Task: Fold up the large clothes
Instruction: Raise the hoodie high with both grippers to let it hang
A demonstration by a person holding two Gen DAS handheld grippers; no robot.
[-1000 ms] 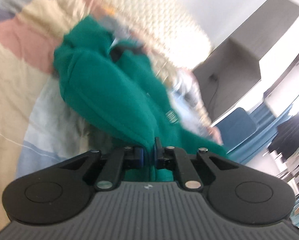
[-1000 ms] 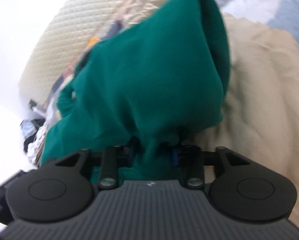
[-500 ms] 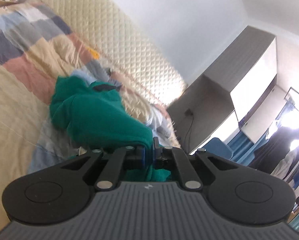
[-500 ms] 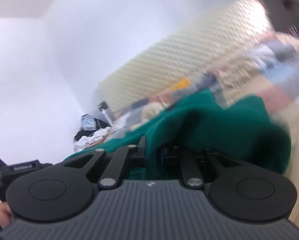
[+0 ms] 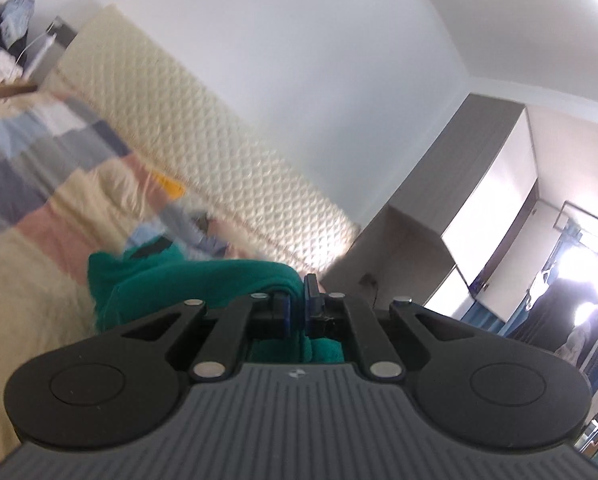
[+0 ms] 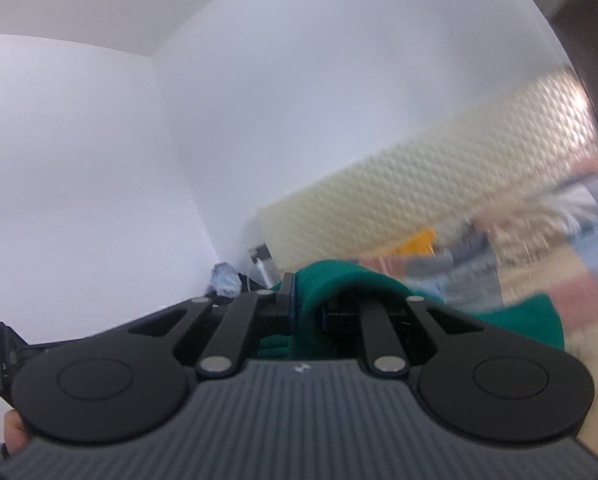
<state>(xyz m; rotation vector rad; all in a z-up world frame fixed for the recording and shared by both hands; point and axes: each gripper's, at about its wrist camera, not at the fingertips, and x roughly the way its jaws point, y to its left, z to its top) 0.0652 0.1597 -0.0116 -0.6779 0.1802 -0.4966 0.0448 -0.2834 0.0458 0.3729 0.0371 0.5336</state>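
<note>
A green garment (image 5: 187, 284) hangs from both grippers above a patchwork bedspread (image 5: 31, 200). My left gripper (image 5: 297, 300) is shut on a fold of the green cloth, which drapes down to the left over the bed. My right gripper (image 6: 305, 300) is shut on another part of the green garment (image 6: 339, 284), which spills over its right finger and down to the right. Both cameras are tilted up toward the walls, so most of the garment is hidden below the gripper bodies.
A cream quilted headboard (image 5: 227, 148) runs along the white wall. A grey wardrobe (image 5: 459, 200) stands beyond the bed's end. A pile of clothes (image 5: 3, 40) sits on a bedside stand, also seen in the right wrist view (image 6: 227, 284). Dark clothes (image 5: 571, 320) hang at the right.
Both grippers have lifted and tilted upward with the green garment held. The views now show mostly wall and headboard, and far less of the garment and bed.
</note>
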